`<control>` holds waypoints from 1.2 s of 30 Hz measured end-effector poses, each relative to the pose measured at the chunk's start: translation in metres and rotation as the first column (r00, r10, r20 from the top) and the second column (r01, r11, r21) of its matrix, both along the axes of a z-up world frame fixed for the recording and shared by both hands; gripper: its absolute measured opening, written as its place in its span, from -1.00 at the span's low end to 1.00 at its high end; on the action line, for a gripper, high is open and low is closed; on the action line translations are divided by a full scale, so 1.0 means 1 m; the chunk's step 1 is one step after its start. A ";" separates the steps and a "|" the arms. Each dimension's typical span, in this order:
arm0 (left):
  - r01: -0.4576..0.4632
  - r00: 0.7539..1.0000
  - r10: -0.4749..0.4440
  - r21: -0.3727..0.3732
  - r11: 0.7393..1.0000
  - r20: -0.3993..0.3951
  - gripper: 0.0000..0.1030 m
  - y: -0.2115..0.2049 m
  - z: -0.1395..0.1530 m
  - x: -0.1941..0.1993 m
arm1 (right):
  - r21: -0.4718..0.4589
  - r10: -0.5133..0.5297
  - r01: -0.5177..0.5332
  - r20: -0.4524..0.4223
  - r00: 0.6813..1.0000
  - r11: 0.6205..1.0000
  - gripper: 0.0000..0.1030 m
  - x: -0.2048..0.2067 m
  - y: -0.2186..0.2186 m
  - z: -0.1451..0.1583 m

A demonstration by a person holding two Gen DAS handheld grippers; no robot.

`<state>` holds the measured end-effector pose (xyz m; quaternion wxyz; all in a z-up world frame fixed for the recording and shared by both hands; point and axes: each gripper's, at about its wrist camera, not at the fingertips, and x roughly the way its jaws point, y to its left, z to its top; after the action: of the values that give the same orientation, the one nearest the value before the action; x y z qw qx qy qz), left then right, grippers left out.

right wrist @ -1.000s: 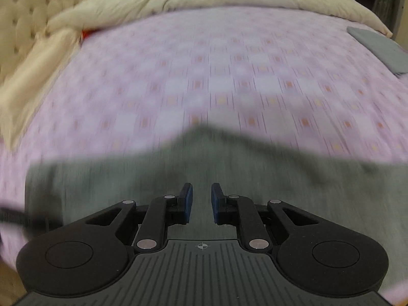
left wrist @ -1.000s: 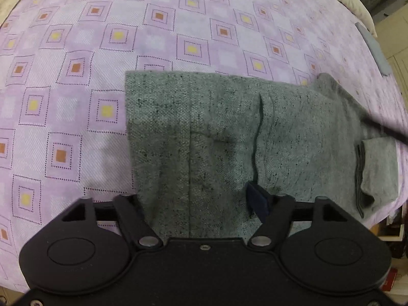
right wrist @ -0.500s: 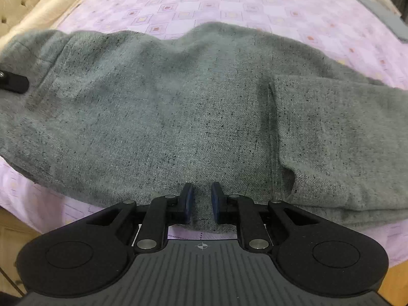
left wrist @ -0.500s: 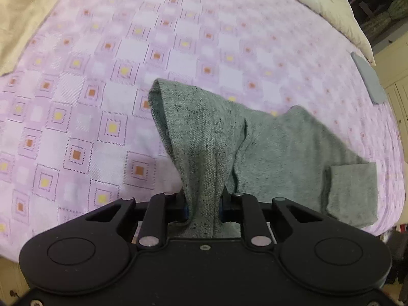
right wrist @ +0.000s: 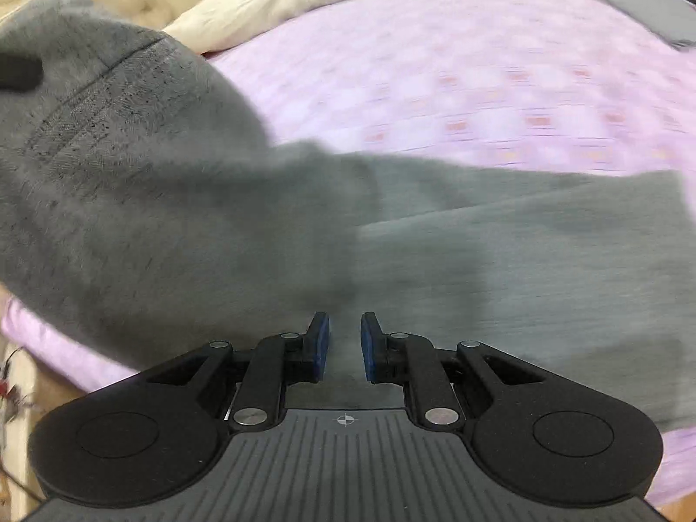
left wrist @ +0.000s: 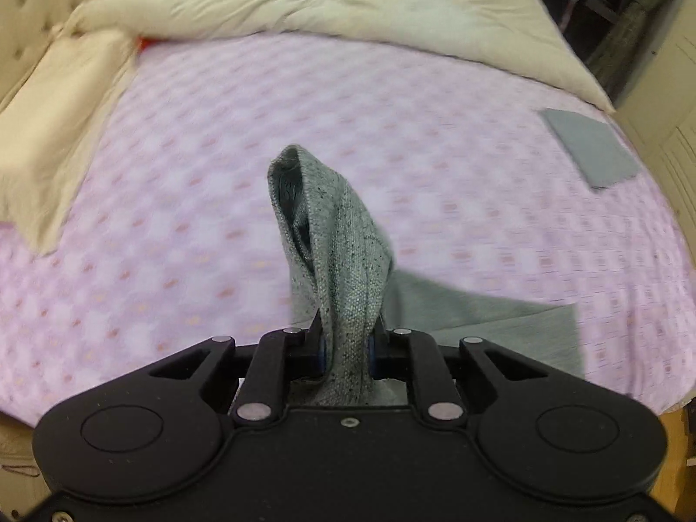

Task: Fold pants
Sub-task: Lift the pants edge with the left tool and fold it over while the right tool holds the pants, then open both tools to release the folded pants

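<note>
1. Left claw (left wrist: 346,350): clenched on a bunched edge of the grey pants (left wrist: 343,261), lifted clear of the bed (left wrist: 195,217), with the rest trailing down to the purple sheet on the right.
2. Best kept pinched firmly through the carry; a loose grip on thick knit looks likely to slip and spoil the fold line.
3. Advisable to sweep the lifted end low and level across toward the far end of the pants, letting the cloth roll over itself rather than drag.
4. Right claw (right wrist: 344,348): released, pads a little apart with nothing between them, hovering just over the flat part of the pants (right wrist: 522,252) near the bed's front edge.
5. Useful here as an anchor: pressing down, or pinching the near edge, would probably keep the lower layer from sliding during the fold.
6. Far right: folded grey cloth (left wrist: 589,148) on the bed, well apart from the pants; no obstacle to the sweep.
7. Edges worth aligning before letting go; much of both views blurred, so exact hem positions cannot be told.
</note>
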<state>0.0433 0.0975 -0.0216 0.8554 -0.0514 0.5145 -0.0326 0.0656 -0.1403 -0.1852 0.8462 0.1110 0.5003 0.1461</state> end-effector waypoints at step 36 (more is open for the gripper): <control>0.065 0.973 -0.037 0.116 0.991 -0.226 -0.35 -0.102 -0.192 -0.011 | 0.123 0.092 -0.076 -0.136 0.986 0.989 -0.22 -0.017 -0.135 0.009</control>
<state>0.0325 -0.0043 -0.2135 0.7925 0.0112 0.6095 -0.0167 0.0489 -0.2753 -0.1761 0.7936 0.1496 0.5538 0.2027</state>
